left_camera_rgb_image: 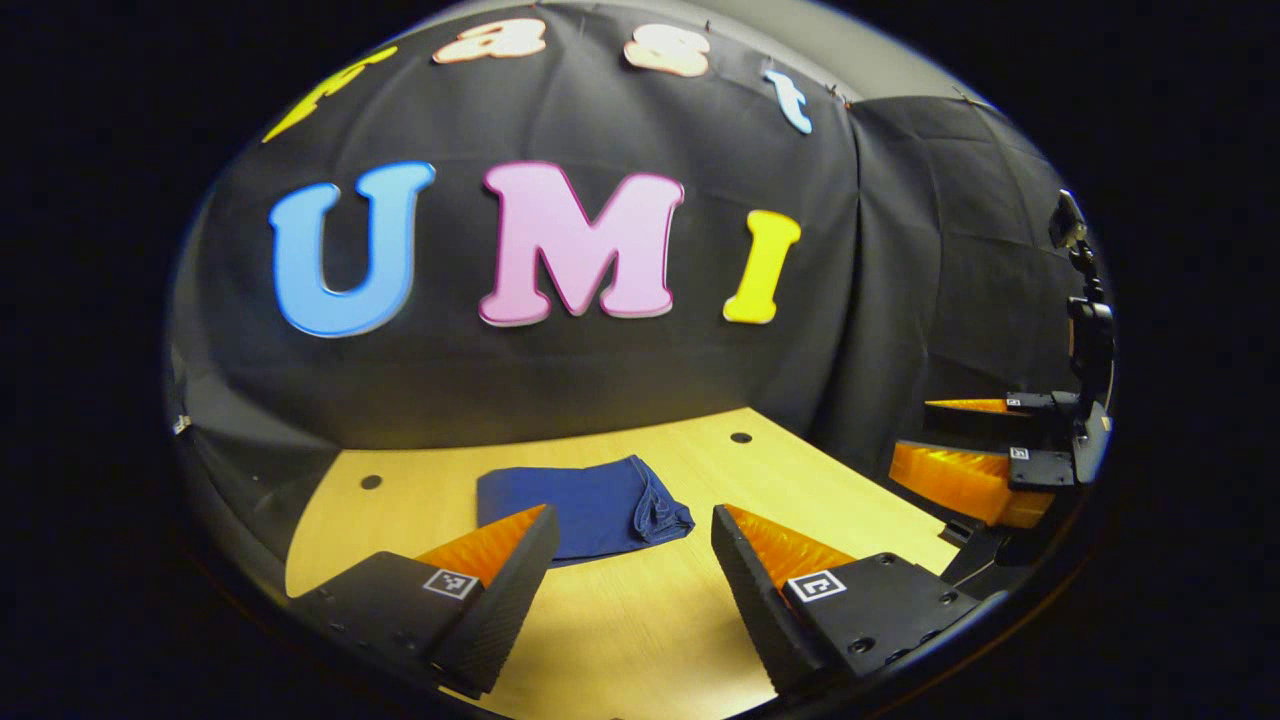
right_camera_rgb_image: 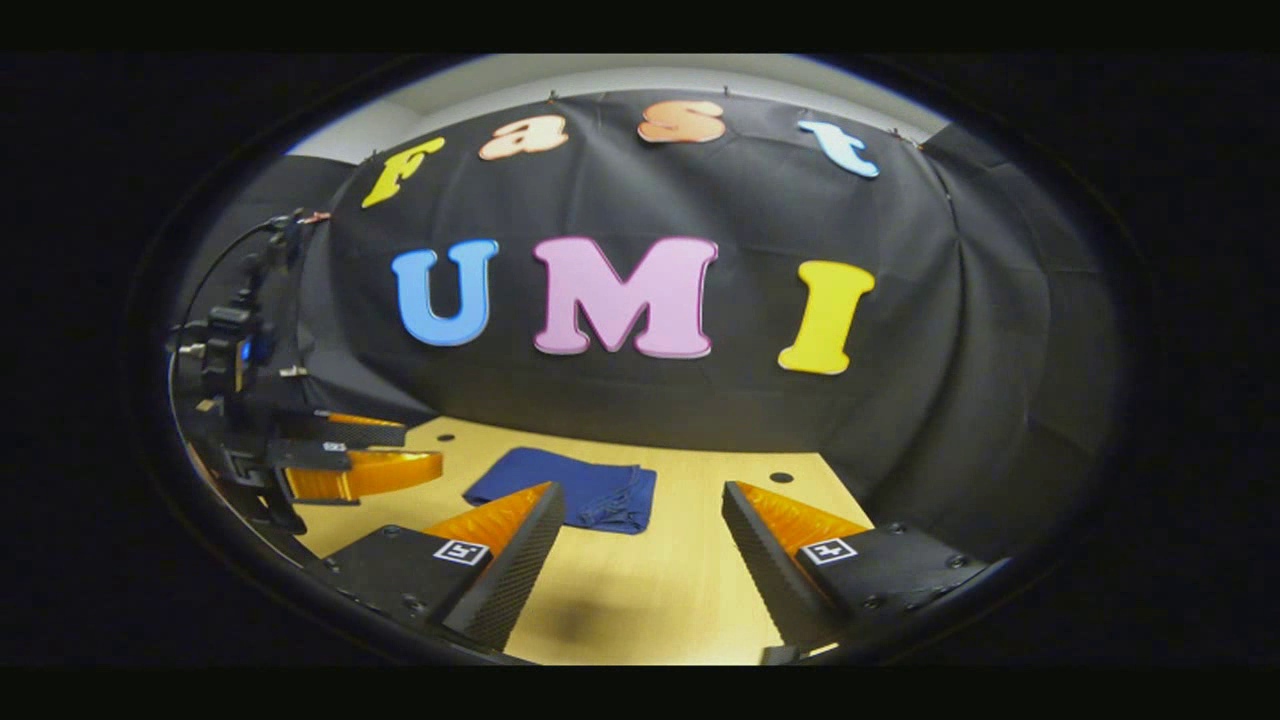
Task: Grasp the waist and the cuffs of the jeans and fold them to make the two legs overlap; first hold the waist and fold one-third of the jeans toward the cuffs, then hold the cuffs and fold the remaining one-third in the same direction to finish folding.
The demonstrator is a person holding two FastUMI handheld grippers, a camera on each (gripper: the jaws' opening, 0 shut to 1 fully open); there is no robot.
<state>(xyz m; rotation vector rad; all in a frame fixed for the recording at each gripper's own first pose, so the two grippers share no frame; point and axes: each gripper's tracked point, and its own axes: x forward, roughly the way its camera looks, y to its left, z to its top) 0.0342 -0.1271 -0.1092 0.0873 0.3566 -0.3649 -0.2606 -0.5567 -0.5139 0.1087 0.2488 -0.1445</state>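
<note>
Jeans (left_camera_rgb_image: 585, 508): I see them as a compact folded bundle near the desk's (left_camera_rgb_image: 640, 630) far edge | left tool (left_camera_rgb_image: 632, 560): jaws spread, holding nothing, well short of the bundle | right tool (right_camera_rgb_image: 640, 545): likewise spread and empty | progress: I judge all folds finished, nothing left but pulling back.

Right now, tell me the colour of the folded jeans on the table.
Dark blue. The jeans show best in the left gripper view, lying folded on the light wooden table.

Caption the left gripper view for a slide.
Open left gripper above the table, folded jeans ahead.
</note>
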